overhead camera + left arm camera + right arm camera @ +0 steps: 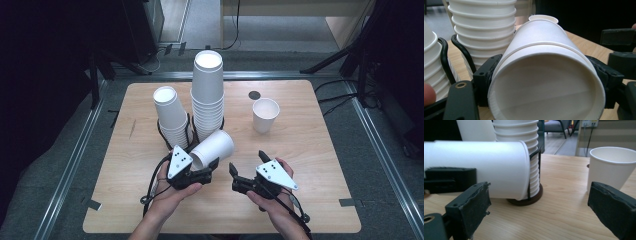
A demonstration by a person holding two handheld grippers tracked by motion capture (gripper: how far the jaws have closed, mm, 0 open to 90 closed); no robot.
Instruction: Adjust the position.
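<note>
Nearest the person, at about 6 o'clock on the wooden worktop (310, 165), both hands hold grippers side by side. The left gripper (214, 164) is clenched around a white paper cup (213, 147) lying on its side; in the left gripper view its jaws press the cup's wall from both sides just behind the rim, and the cup's open mouth (546, 87) faces the camera. The cup looks like two nested cups, with a second rim line ringing its wall. Its base points toward 1 o'clock, close to the stacks behind.

The right gripper (247, 162), just to the right and apart from that cup, is released: its jaws stand wide with nothing between them, the worktop showing in the gap.

Farther back, near the centre, two stacks of paper cups stand in black wire holders: a shorter stack (170, 116) at 11 o'clock and a taller stack (207, 90) at 12 o'clock, on a round dark base (525, 200).

At about 2 o'clock a single paper cup (265, 115) stands upright, mouth up, well apart from the stacks. Just behind it a small dark disc (254, 95) lies flat.
</note>
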